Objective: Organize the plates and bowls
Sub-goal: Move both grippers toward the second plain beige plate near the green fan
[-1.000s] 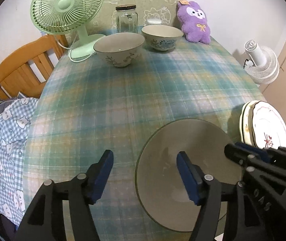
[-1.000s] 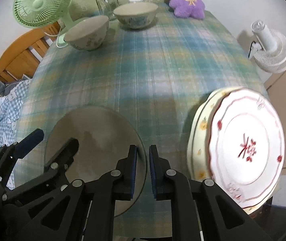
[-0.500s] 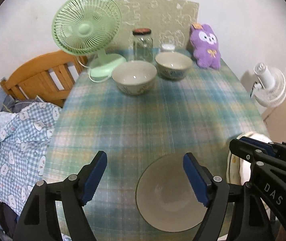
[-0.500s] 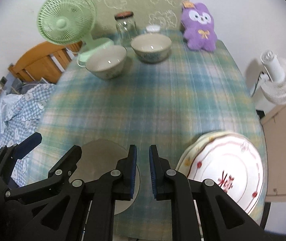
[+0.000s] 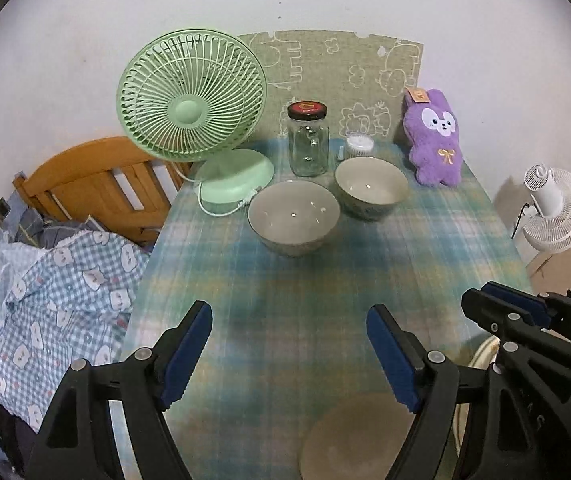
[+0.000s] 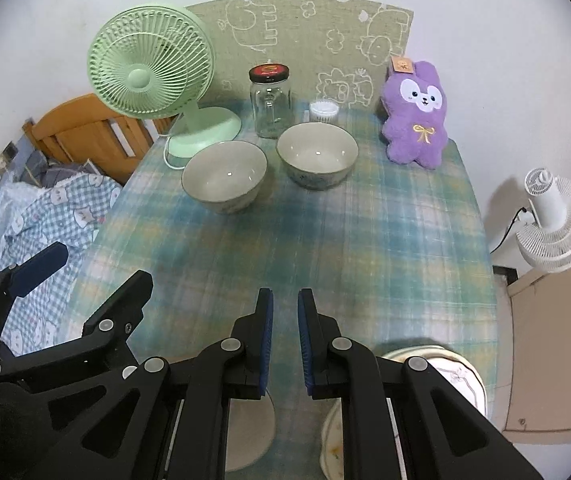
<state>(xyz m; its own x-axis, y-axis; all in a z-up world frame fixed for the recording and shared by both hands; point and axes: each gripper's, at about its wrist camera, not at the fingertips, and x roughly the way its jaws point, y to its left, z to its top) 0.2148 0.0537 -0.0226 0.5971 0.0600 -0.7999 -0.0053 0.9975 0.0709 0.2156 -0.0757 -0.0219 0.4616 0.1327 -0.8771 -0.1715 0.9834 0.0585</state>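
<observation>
Plaid-clothed table (image 5: 285,280) against a white wall: stacking half done, both claws empty.
Left to right: green fan (image 5: 191,96), jar (image 5: 308,140), purple plush (image 5: 433,140) are seen at the back. Two bowls (image 5: 293,216) (image 5: 371,190) are left side by side, unstacked, at the far end. A third bowl (image 5: 349,436) is set down at the near edge. Plates (image 6: 453,376) are stacked near right. Left gripper (image 5: 289,352) is held wide, nothing between; right gripper (image 6: 285,340) is nearly closed on nothing.
</observation>
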